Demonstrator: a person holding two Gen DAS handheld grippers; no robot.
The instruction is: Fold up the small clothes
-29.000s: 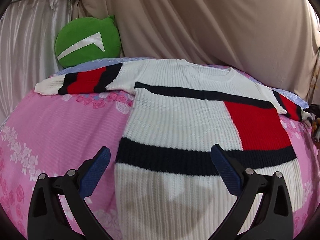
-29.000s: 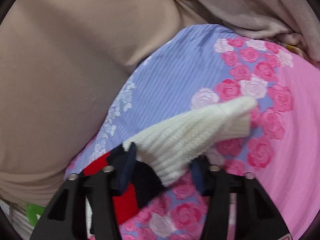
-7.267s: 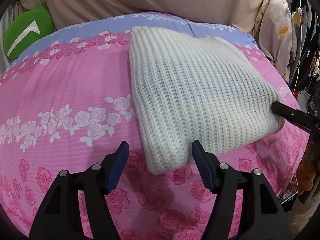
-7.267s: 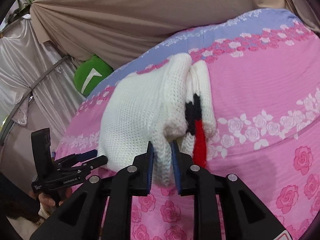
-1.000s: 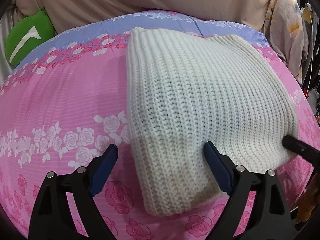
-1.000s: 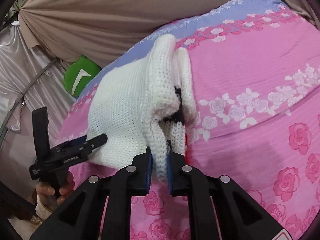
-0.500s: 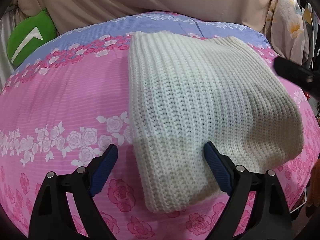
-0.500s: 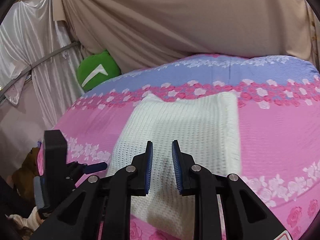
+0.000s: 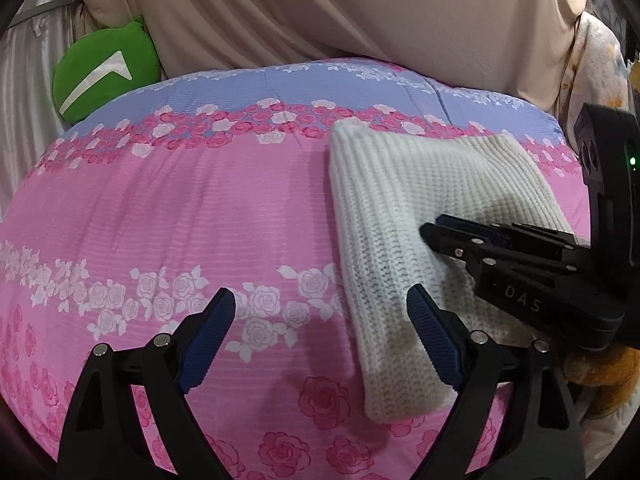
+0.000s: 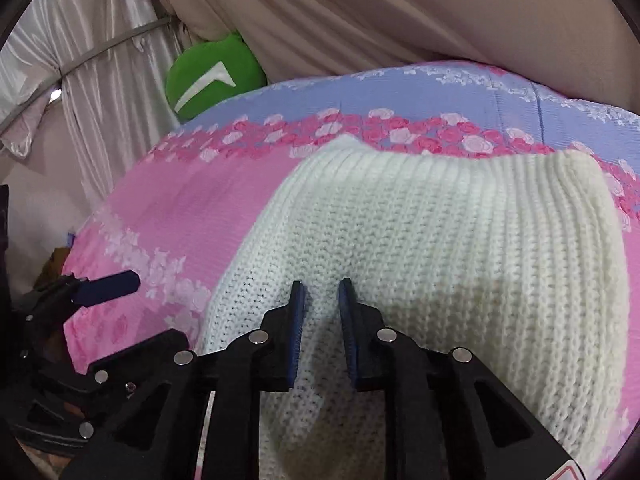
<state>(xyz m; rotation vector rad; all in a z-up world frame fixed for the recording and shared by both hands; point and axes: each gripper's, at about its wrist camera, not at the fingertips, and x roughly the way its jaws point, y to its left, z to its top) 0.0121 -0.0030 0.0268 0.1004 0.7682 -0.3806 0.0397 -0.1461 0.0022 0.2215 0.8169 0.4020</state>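
The white knit sweater (image 9: pixel 404 216) lies folded into a thick rectangle on the pink floral bed cover (image 9: pixel 180 216); only its white side shows. My left gripper (image 9: pixel 320 312) is open and empty, hovering over the cover by the sweater's near left edge. My right gripper (image 10: pixel 322 288) hangs just above the sweater's (image 10: pixel 440 240) top with its jaws a narrow gap apart and nothing between them. It also shows in the left wrist view (image 9: pixel 440 232), lying over the sweater's right half. The left gripper's finger shows at the left of the right wrist view (image 10: pixel 108 284).
A green round cushion (image 9: pixel 104 72) sits at the bed's back left against beige drapes (image 9: pixel 360 12). Floral fabric (image 9: pixel 600 60) hangs at the right. An orange plush thing (image 9: pixel 600 364) shows past the bed's right edge. Silver curtains (image 10: pixel 80 60) hang at the left.
The right gripper let go of the sweater's fold and swung round over its top. The left gripper shifted left, so the sweater now sits to the right in its view.
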